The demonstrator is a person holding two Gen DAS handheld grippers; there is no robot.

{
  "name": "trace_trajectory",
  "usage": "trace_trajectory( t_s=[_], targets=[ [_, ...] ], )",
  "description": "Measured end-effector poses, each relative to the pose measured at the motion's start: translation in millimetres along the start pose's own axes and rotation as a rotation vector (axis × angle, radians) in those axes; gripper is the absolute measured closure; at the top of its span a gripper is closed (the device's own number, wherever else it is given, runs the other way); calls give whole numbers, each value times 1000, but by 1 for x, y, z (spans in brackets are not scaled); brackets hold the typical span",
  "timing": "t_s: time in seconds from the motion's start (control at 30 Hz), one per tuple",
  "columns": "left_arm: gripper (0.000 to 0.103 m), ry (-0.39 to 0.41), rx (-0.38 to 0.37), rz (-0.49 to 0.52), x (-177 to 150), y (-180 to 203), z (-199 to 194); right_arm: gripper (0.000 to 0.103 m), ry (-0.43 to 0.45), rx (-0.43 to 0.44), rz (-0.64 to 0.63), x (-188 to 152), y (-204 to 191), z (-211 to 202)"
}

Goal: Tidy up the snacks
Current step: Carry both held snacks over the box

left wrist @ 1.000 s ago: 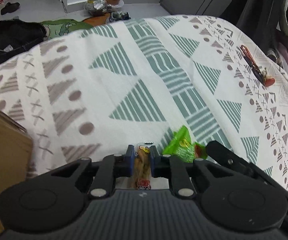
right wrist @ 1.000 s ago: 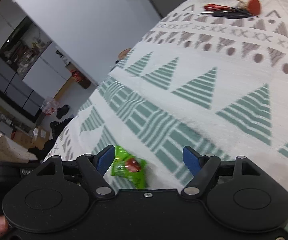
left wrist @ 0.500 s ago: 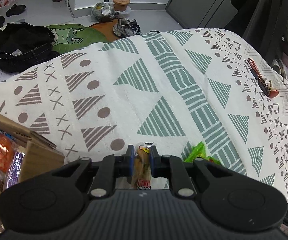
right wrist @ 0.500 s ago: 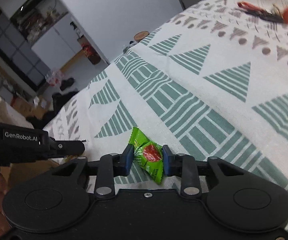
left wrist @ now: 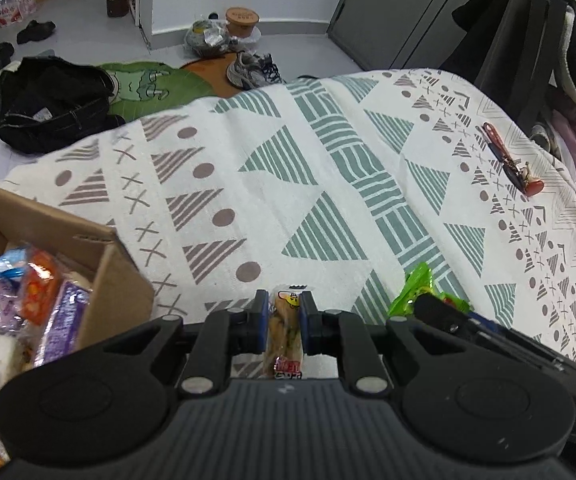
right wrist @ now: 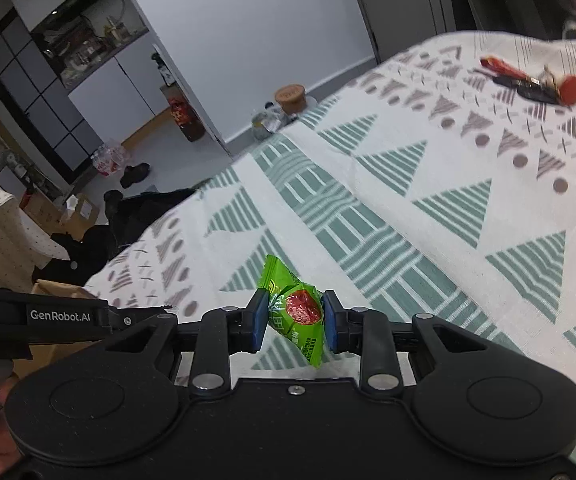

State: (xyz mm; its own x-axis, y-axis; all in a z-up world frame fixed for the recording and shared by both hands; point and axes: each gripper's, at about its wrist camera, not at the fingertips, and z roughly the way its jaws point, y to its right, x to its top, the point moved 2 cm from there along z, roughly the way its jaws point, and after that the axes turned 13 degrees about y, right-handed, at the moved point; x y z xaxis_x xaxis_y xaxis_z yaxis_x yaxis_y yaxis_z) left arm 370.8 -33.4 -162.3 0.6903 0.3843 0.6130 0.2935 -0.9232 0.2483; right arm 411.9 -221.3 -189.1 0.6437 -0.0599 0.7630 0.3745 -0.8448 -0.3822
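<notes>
In the left wrist view, the cardboard box (left wrist: 115,280) sits at the lower left of the frame, already holding several wrapped snacks. At bottom centre the left gripper (left wrist: 283,312) has its jaws clenched on a narrow yellow snack stick (left wrist: 285,328), held upright above the patterned bedspread (left wrist: 288,184). Lower right of that, the green packet (left wrist: 416,288) shows beside the other tool. A red key strap (left wrist: 504,156) lies far off at the right edge of the bed.

In the right wrist view, the right gripper (right wrist: 294,320) at bottom centre is grasping the green packet (right wrist: 296,312) across its puffed middle, lifted clear of the bedspread (right wrist: 408,200).

The risk, as I judge it: the packet is slick and air-filled, so it could squirt out of the jaws on the way to the box; the thin stick could pivot and fall short of the opening.

Compared with a second ago, the right jaws have just been closing, from spread wide around the packet lying on the bed to pressing on it. The box has come well into the left view, and both snacks ride higher.
</notes>
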Motion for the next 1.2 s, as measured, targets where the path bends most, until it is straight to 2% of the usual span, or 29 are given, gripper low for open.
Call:
trace_trajectory(
  t_s=[0.53,0.9,1.2],
  targets=[
    [89,125,-14,-26,5,-18,-86,75,79,53,-39,3,-58,-56],
    [89,174,-4,-54,4,-45,-132,75,140,63,-43,5,-95,-90],
    [89,219,-11,-71,9,-75,-163,75,158,75,-46,-4,-127,-98]
  ],
)
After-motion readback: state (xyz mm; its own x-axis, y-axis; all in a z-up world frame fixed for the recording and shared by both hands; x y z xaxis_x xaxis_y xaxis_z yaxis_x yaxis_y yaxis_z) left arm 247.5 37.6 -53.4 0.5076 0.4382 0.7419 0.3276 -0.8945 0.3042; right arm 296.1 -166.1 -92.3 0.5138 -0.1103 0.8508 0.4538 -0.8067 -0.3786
